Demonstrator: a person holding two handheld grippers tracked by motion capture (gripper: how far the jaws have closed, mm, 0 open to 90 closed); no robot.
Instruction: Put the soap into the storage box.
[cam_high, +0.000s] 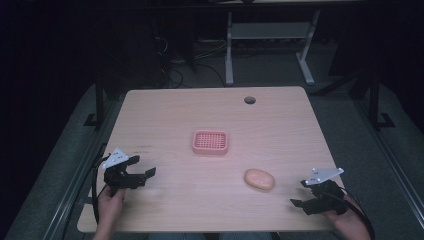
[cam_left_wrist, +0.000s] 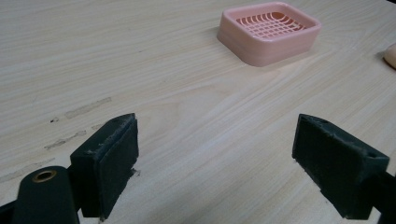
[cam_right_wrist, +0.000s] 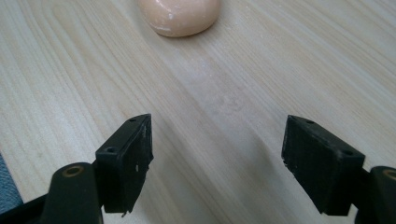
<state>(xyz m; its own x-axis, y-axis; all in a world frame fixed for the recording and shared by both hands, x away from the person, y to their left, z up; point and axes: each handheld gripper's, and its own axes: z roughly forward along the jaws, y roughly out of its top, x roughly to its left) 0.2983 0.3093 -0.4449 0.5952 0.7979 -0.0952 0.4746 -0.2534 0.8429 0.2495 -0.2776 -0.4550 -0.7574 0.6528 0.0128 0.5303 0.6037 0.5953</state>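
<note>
Your right gripper (cam_high: 304, 193) has its jaws spread wide with nothing between them; in the right gripper view the gap (cam_right_wrist: 217, 163) frames bare wood. It sits low near the front right corner of the light wooden table (cam_high: 165, 107), jaws pointing toward the table's middle.

Straight ahead of those jaws, a little left of their centre line in the right gripper view, lies the peach-coloured oval bar of soap (cam_right_wrist: 180, 16). In the high view the bar of soap (cam_high: 259, 179) rests flat on the wood right of centre, toward the front edge, clear of everything else. Its long axis runs roughly parallel to the front edge, tilted slightly so that its right end lies nearer that edge. The right gripper is the closer one by a clear margin.

Your left gripper (cam_high: 142, 171) is likewise spread and empty, near the front left corner, well apart from the soap. In the left gripper view its gap (cam_left_wrist: 215, 158) faces the pink rectangular plastic soap dish with a slotted grid (cam_left_wrist: 269, 31), which sits upright near the table's centre (cam_high: 210, 142).

Judgement: the soap belongs to the right gripper. Advance it forward and slightly left, and close across the short axis of the bar. The dish lies beyond the soap, toward the rear and left.
</note>
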